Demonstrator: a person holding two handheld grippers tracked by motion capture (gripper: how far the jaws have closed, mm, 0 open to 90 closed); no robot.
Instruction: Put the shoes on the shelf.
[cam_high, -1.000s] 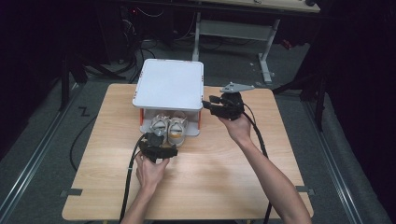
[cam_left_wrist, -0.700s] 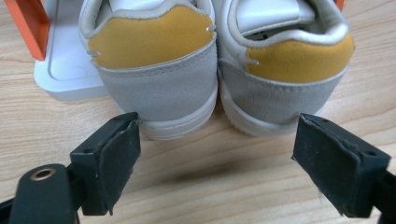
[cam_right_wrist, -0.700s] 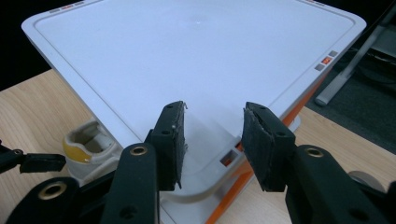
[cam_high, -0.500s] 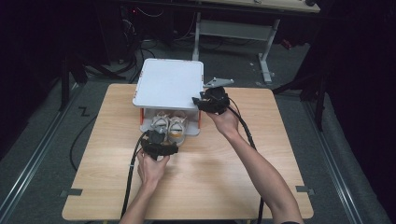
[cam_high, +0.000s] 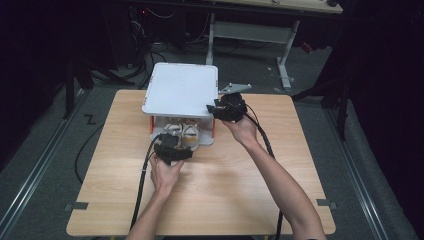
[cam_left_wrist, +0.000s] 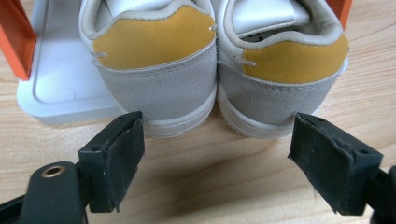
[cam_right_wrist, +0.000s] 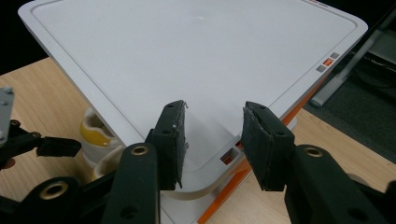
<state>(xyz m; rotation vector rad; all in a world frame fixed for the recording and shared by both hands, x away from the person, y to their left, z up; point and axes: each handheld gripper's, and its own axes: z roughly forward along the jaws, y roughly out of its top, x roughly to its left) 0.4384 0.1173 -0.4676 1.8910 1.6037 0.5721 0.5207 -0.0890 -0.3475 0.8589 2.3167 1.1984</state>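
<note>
A pair of shoes (cam_high: 182, 131) with grey suede heels and yellow tabs stands on the lower tray of a white two-tier rack (cam_high: 180, 90) with orange posts. My left gripper (cam_high: 172, 144) lies on the table just in front of them. In the left gripper view the left heel (cam_left_wrist: 156, 70) and right heel (cam_left_wrist: 285, 79) sit just beyond the open left gripper (cam_left_wrist: 218, 126); its jaws have just been closing a little, and no pad touches a shoe. My right gripper (cam_high: 214, 107) hovers at the rack's front right corner. It stands open (cam_right_wrist: 214, 107) above the white top plate (cam_right_wrist: 187, 51).
The wooden table (cam_high: 225, 200) has free room in front of and beside the rack. Black cables trail from both grippers toward the near edge. A grey desk frame (cam_high: 282, 55) and more cables stand on the floor behind the table.
My right hand has moved left, bringing its gripper over the rack's front right corner. The left hand has stayed in front of the shoes.
</note>
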